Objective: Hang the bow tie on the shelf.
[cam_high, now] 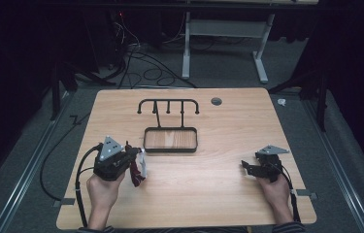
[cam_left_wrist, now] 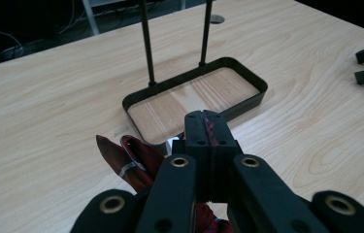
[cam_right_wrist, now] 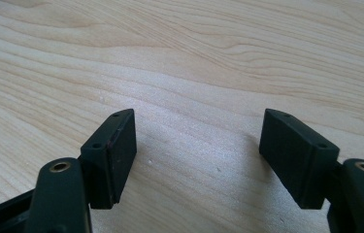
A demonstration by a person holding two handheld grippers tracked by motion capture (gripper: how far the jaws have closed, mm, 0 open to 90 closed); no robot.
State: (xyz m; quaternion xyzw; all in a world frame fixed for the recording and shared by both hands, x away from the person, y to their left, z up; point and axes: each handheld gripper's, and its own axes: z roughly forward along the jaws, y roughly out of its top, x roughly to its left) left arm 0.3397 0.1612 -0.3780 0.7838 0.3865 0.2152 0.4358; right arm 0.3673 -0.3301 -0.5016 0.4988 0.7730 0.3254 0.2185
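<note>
The left gripper (cam_left_wrist: pixel 207 127) has its jaws pressed together on a dark red cloth (cam_left_wrist: pixel 133 160) (a pale band crosses one fold), held just above the table (cam_high: pixel 228 194) near the tray's front left corner. The right gripper (cam_right_wrist: pixel 196 155) hangs with jaws spread wide over bare wood, well apart from the cloth.

The light wooden table carries a shallow black tray (cam_high: pixel 171 150) with a rack of hooks (cam_high: pixel 168 104) rising behind it. Beyond lie grey carpet, loose cables (cam_high: pixel 145 68) and a white desk frame (cam_high: pixel 223 29) in a dark room.

The high view shows the rack's hooked top; the left gripper view shows its two posts meeting the tray.
</note>
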